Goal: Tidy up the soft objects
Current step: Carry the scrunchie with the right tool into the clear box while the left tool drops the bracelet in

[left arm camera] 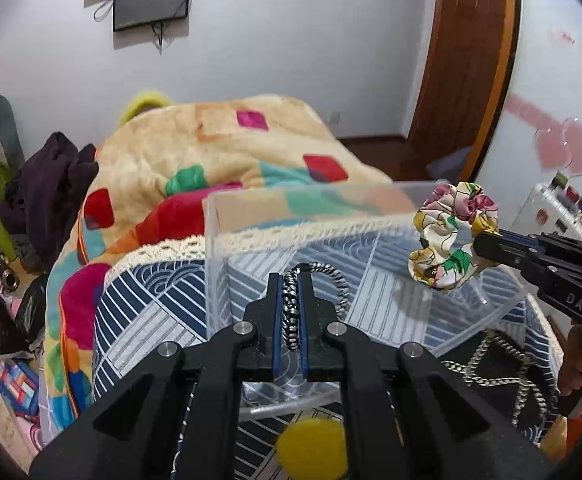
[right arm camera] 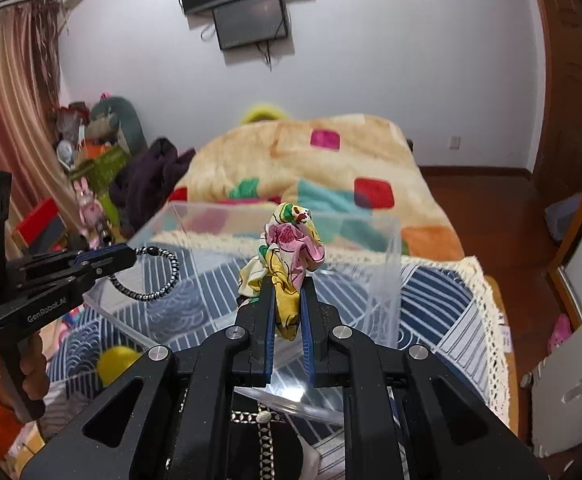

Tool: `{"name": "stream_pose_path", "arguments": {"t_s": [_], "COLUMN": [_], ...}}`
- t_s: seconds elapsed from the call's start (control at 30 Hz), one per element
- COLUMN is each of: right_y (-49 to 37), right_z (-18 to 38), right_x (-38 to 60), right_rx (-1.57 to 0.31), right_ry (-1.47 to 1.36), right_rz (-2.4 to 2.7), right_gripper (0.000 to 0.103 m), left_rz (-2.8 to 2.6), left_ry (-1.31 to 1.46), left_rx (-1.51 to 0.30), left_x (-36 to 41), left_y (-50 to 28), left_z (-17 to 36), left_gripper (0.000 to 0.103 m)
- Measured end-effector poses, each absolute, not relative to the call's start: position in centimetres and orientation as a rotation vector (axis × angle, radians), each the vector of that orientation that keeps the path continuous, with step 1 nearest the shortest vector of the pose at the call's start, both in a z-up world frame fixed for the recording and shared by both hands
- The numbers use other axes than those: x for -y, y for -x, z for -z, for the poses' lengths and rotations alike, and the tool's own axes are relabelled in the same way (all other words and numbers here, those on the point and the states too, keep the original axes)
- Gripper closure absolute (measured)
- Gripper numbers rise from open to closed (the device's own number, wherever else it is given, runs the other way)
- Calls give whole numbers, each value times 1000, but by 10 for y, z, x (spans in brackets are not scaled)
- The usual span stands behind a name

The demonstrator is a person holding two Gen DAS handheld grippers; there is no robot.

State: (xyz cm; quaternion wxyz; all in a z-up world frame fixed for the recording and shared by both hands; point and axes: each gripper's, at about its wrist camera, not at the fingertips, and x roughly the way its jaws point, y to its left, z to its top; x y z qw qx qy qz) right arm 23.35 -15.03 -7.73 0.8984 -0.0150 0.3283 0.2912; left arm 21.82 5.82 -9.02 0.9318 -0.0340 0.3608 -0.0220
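Surface: blue-and-white patterned bedspread [right arm camera: 431, 300] beneath clear plastic box [left arm camera: 371, 200].
Left gripper [left arm camera: 291, 280]: fingers clamped on black-and-white braided hair tie [left arm camera: 291, 312], above box.
Right gripper [right arm camera: 287, 292]: fingers pinching floral fabric scrunchie [right arm camera: 291, 240], above box.

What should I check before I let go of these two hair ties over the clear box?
1. Left tool shut on the black-and-white hair tie: ok.
2. Right tool shut on the floral scrunchie: ok.
3. Clear plastic box open on top, no lid in view: ok.
4. Hair tie hangs over the box opening, seen from the right wrist: ok.
5. Scrunchie over the opening rather than the rim: cannot tell, it sits near the box's right wall.
6. Box steady on the patterned bed cover: cannot tell.
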Motion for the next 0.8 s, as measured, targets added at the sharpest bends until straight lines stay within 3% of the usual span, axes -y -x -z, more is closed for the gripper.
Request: {"name": "stream_pose_path", "arguments": {"t_s": [0.37, 0.5, 0.6, 0.8], "right_y": [-237, -238, -234, -219], "right_z": [92, 89, 85, 68], "right_x": [146, 149, 152, 161], "right_rx": [-771, -774, -755, -681], "right_ry": [116, 102, 100, 71], "right_rz": [-591, -597, -587, -584], "right_gripper": [91, 82, 73, 49], "left_rz": [47, 53, 53, 42], "left_ry": [87, 65, 47, 29], "left_rx": [-780, -757, -729, -649], "left_x": [-55, -51, -48, -46], "left_y": [-226, -216, -206, -179], "left_z": [99, 93, 85, 66], "left_gripper": [95, 91, 82, 52]}}
